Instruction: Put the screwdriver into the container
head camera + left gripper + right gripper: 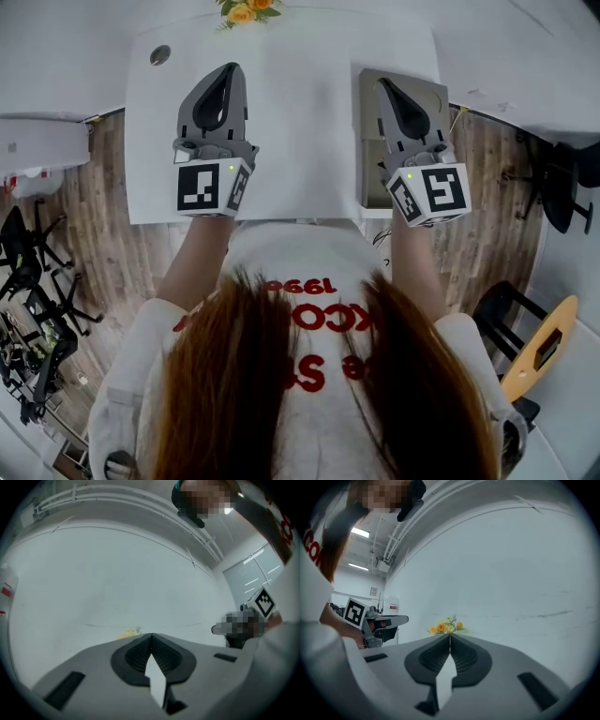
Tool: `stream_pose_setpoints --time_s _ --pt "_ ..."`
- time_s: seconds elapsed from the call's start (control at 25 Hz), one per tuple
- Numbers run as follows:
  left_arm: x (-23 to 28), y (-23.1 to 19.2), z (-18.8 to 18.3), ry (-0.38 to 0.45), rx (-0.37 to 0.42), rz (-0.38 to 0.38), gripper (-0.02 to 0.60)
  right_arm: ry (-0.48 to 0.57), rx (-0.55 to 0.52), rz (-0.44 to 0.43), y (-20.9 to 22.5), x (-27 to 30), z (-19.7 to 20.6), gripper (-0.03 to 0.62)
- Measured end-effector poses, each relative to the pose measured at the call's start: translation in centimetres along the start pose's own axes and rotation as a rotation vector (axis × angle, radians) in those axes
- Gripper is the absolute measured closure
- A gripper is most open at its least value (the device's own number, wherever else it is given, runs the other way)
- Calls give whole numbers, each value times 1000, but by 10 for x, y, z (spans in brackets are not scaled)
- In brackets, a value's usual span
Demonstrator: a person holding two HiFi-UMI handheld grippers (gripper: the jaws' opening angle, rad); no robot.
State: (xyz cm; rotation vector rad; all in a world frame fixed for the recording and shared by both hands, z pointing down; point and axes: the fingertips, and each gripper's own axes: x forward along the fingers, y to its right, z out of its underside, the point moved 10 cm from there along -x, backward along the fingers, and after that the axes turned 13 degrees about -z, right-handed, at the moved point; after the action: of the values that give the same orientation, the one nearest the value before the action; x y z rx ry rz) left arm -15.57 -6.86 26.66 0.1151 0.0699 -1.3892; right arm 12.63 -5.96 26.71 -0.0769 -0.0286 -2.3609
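No screwdriver shows in any view, so I cannot tell where it is. It may lie under one of the claws or already inside the tray (368, 103), the tan, shallow box at the right edge of the white tabletop (291, 112), which I take to be the container.

If the screwdriver has yet to be picked up, the step in hand is finding it and reaching for it.
- Tip a claw downward so its camera sees the surface around the tray; both cameras look out level at a bare wall and show nothing to grasp.
- Spread the jaws well before coming down.
- Take the handle across its thick middle so the tool does not swing.
- Lower it right into the tray before letting go.

The left claw (230, 70) hangs over bare tabletop well to the left of the tray. Its jaws are pressed together tip to tip, with nothing between them and nothing touching them. The right claw (384, 84) hangs directly above the tray, with its jaws likewise fully closed on nothing. Its camera looks past the meeting tips to the flowers (447, 627), which stand at the tabletop's far edge, beyond the tray and to its left.
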Motion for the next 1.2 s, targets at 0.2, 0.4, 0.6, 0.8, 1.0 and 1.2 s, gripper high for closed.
stream_pose_setpoints --time_s 0.2,0.4,0.6,0.8,1.0,1.2 --pt "-9 -13 -2 3 9 -40 574 10 -6 -47 -7 14 -1 589" --pt "-15 -20 -2 0 16 -70 575 25 -2 -74 -10 22 -2 589" --pt "-19 -22 -2 1 16 -90 575 23 -9 -91 -11 26 -3 589" --pt "-21 -21 -3 4 19 -100 575 29 -7 -101 -10 25 -3 589" --pt "-23 -21 -5 5 19 -99 575 32 -5 -101 -11 27 -4 589" --pt "-23 -24 -5 7 18 -99 575 25 -13 -109 -14 30 -4 589"
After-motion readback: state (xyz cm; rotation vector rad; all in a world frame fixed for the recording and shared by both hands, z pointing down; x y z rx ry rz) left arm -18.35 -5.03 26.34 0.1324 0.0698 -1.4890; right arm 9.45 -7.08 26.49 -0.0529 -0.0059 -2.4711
